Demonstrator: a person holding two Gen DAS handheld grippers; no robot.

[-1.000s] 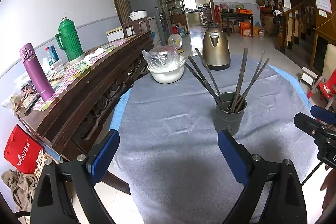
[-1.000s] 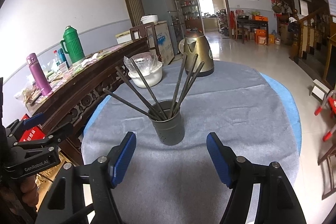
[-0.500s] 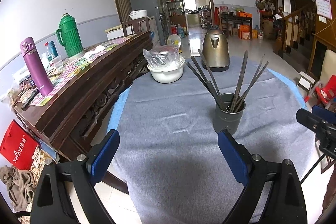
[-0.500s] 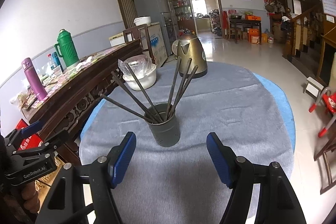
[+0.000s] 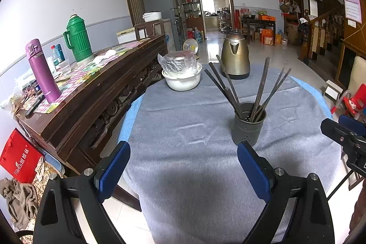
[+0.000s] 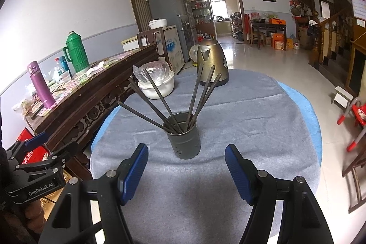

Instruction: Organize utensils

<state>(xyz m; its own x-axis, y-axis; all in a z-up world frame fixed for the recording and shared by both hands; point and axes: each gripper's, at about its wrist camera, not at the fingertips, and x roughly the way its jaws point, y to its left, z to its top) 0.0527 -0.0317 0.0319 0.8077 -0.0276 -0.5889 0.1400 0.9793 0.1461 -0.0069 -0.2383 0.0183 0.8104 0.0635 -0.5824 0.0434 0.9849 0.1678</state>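
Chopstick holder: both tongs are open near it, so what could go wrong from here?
The chopsticks splay widely out of the holder; pulling or bumping one could tip the holder over. The kettle and covered bowl stand just behind, so a long reach by the right tongs may knock them.

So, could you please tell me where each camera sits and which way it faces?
Left wrist: on the left gripper, looking along its open blue-padded fingers over the grey-clothed table; the right gripper shows at the right edge.
Right wrist: on the right gripper, centred on the dark perforated metal cup of chopsticks; the left gripper shows at the left.
Shared: cup, brass-coloured kettle.
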